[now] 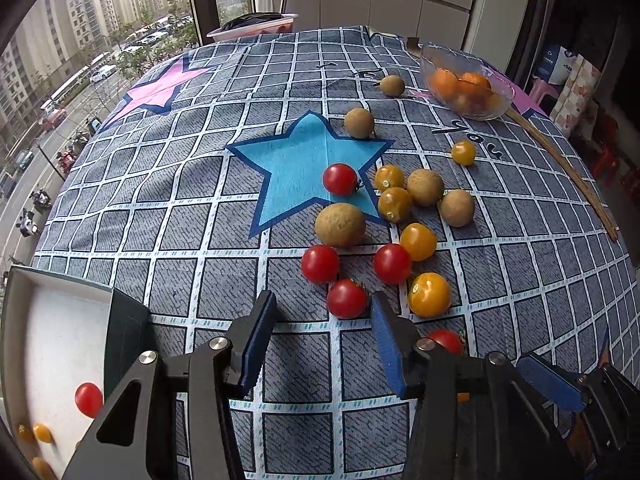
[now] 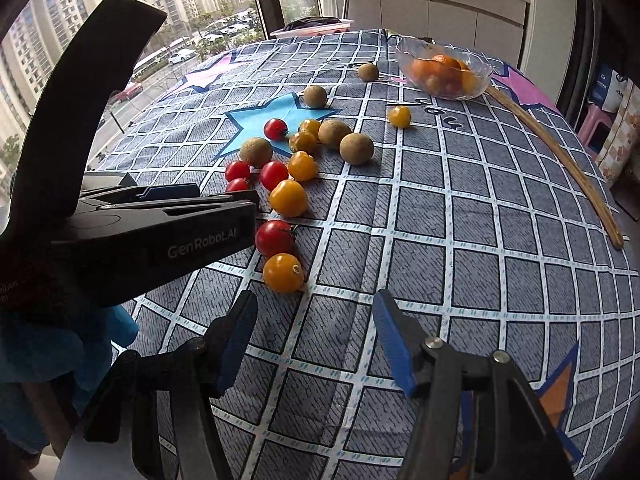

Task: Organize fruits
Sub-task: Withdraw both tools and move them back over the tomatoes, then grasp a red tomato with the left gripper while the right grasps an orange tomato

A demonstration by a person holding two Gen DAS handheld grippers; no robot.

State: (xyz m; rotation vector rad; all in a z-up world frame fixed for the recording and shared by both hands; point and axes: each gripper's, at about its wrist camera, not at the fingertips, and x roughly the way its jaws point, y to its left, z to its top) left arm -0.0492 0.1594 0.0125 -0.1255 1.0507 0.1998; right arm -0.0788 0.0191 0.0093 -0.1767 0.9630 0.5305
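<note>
Left tongs [image 1: 322, 320]: blue-padded fingers stand apart over the tabletop [image 1: 160, 200], which is covered by a grey checked cloth with printed stars; nothing lies between the pads and nothing is held. Just ahead of the fingertips sits a small round red cherry tomato [image 1: 346, 298], close to the right-hand pad but not clamped. Beyond it lies a loose cluster of further red cherry tomatoes [image 1: 320, 263], round yellow cherry tomatoes [image 1: 429, 294] and brown, rough-skinned round longans [image 1: 340, 224], some touching one another. Another red tomato [image 1: 446, 340] is partly hidden behind the right-hand finger. To the near left of these tongs stands a white open tray with a dark rim [image 1: 128, 320], holding one red tomato [image 1: 88, 399] and a few small yellow ones. Far ahead and to the right, a clear glass bowl [image 1: 468, 80] holds orange fruits.

Right tongs [image 2: 316, 320]: fingers likewise apart and empty above bare cloth. A yellow tomato [image 2: 283, 273] lies just ahead of the left-hand fingertip, a red one [image 2: 274, 237] directly beyond it. The black body of the left tool [image 2: 160, 236] crosses the view at left, and a blue glove [image 2: 60, 352] shows beneath it. A thin wooden stick [image 2: 560, 160] lies far ahead on the right.
</note>
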